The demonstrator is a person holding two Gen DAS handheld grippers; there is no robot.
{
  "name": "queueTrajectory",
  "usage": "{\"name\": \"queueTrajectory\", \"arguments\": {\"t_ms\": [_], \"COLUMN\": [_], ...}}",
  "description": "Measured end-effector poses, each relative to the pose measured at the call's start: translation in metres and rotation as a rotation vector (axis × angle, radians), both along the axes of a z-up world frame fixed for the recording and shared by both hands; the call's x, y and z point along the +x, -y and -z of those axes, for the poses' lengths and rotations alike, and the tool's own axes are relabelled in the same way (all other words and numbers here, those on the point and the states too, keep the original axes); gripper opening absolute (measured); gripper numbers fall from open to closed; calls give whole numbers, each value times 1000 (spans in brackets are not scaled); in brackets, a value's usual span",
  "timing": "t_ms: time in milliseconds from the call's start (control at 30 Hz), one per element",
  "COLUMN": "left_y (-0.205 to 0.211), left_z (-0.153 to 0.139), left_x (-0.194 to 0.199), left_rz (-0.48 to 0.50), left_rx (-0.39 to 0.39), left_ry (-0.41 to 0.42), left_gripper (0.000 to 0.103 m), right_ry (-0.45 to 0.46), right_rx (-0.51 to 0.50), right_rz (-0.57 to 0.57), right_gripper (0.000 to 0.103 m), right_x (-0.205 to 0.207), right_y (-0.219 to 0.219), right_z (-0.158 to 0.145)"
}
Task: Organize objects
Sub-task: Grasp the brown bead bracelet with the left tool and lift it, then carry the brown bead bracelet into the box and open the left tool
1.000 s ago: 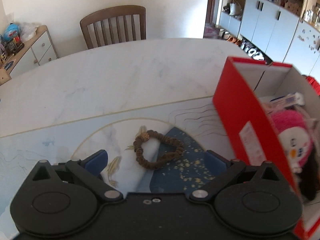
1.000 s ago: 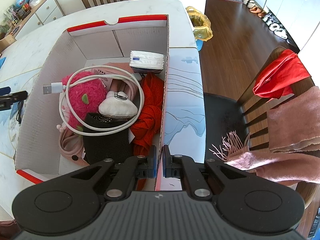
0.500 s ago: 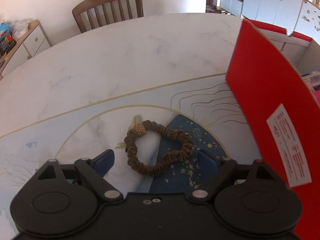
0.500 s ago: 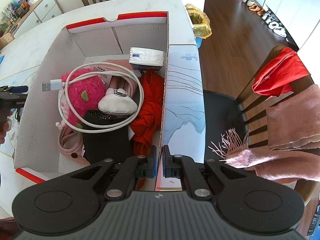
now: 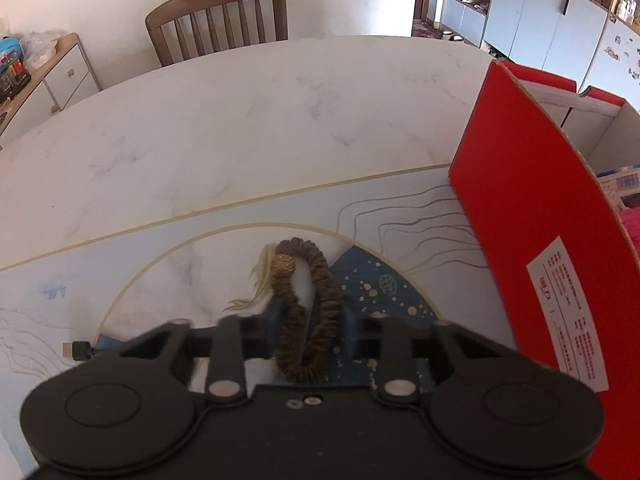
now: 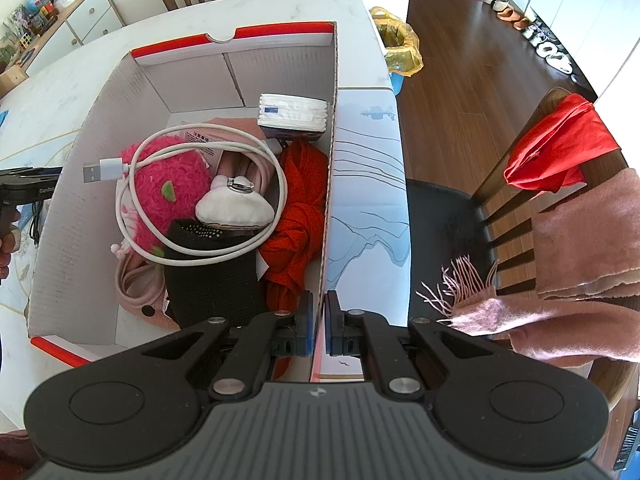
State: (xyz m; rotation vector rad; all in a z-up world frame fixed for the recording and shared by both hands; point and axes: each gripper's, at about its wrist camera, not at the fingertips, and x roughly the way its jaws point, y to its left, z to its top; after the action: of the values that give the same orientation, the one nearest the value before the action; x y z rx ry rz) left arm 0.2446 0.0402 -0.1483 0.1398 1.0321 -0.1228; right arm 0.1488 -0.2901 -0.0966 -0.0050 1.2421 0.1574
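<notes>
A brown scrunchie (image 5: pixel 320 276) with a gold bead (image 5: pixel 284 266) lies on the painted table mat (image 5: pixel 140 280). My left gripper (image 5: pixel 310 320) is over its near half. Its jaws are closing, and the blue pads press the loop into a narrow oval. The red outer wall of the cardboard box (image 5: pixel 532 216) stands just to the right. In the right wrist view, my right gripper (image 6: pixel 320 320) is shut on the near end of the right wall of the box (image 6: pixel 330 184), one pad on each side of the wall.
The box holds a white USB cable (image 6: pixel 192 200), a pink plush (image 6: pixel 160 188), red cloth (image 6: pixel 300 200) and a tissue pack (image 6: pixel 294 114). A black USB plug (image 5: pixel 76 349) lies on the mat at left. A wooden chair (image 5: pixel 218 20) stands behind the table; another chair (image 6: pixel 500 216) carries scarves.
My left gripper has sunk toward the scrunchie and its jaws have come in from wide apart, squeezing the loop narrow. The right gripper and the box have not moved.
</notes>
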Motion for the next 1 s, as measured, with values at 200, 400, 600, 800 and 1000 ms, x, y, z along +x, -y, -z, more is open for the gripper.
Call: {"name": "queueTrajectory", "arguments": {"t_ms": [200, 400, 600, 800, 1000], "left_y": [-2, 0, 4, 15, 37], "left_z": [-10, -25, -51, -89, -132], "left_x": [-7, -22, -42, -67, -89], "left_rz": [12, 28, 52, 107, 179], "left_rx": [1, -11, -37, -90, -133], "left_ry": [5, 4, 8, 53, 132], "left_gripper": [11, 10, 10, 10, 10], "right_ry": [4, 5, 7, 9, 6], "right_rx": [-4, -5, -5, -4, 2], "right_rz": [-7, -9, -11, -10, -6], "right_gripper": [4, 4, 4, 4, 4], "right_x": [0, 1, 1, 1, 1], "right_y": [0, 0, -1, -1, 0], "right_z": [0, 0, 1, 0, 0]}}
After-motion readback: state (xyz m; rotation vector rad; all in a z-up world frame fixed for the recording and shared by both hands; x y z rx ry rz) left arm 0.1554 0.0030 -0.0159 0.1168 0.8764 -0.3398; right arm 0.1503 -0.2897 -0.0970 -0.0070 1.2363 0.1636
